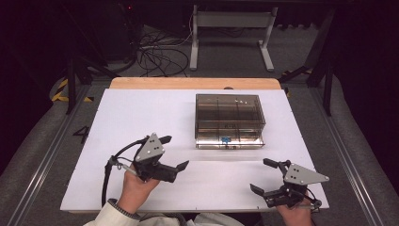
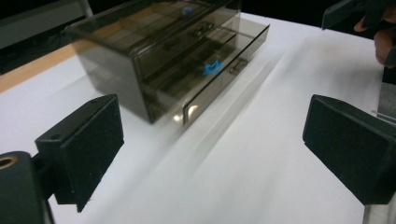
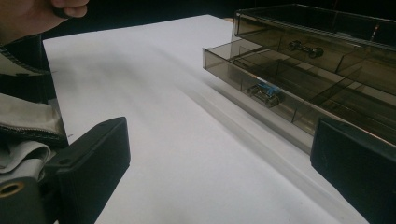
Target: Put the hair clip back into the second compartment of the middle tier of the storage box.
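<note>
A smoky see-through drawer box (image 1: pixel 229 120) stands on the white board (image 1: pixel 141 117), right of centre. Its bottom drawer (image 1: pixel 230 142) is pulled out a little, with a small blue piece (image 1: pixel 226 140) inside at the front. My left gripper (image 1: pixel 176 151) is open and empty, left of the box and nearer the front edge. Its jaws (image 2: pixel 215 154) frame the box (image 2: pixel 140 60) and the blue piece (image 2: pixel 212 68). My right gripper (image 1: pixel 259 174) rests open and empty at the front right. Its view (image 3: pixel 224 163) shows the open drawer (image 3: pixel 261 79), the blue piece (image 3: pixel 266 92) and a small metal part (image 3: pixel 306 48) higher up.
A wooden table edge (image 1: pixel 195 83) runs behind the board. Cables (image 1: pixel 157 56) and a white frame (image 1: pixel 230 28) lie on the floor beyond. A grey rail (image 1: pixel 44 155) runs along the left side. Bare white board lies between the two grippers.
</note>
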Available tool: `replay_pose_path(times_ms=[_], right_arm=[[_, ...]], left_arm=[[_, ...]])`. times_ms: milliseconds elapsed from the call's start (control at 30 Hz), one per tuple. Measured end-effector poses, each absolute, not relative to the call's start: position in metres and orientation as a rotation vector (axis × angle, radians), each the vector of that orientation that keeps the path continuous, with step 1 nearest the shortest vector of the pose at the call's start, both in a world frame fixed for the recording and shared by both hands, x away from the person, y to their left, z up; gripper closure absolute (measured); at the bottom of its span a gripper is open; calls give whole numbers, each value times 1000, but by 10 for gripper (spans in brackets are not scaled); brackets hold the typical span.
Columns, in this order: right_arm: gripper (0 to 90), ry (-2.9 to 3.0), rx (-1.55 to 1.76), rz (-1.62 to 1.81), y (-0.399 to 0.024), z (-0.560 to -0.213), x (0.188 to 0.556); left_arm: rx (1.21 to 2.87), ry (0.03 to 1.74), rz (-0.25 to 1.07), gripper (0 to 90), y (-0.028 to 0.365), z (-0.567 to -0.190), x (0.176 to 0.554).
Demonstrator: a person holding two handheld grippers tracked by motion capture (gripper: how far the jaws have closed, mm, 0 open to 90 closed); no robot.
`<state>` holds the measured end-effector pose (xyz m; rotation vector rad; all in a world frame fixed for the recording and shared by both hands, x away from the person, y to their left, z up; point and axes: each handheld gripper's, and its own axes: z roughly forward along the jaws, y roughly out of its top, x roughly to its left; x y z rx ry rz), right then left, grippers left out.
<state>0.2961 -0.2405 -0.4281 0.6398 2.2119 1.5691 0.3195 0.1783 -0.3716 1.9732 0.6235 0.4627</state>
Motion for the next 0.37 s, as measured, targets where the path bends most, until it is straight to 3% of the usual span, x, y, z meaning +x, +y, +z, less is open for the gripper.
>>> replay_pose_path(times_ms=[367], right_arm=[[55,2201,671,1577,-246,-429,298]], left_arm=[[1875,730,530,25,246,-419,284]])
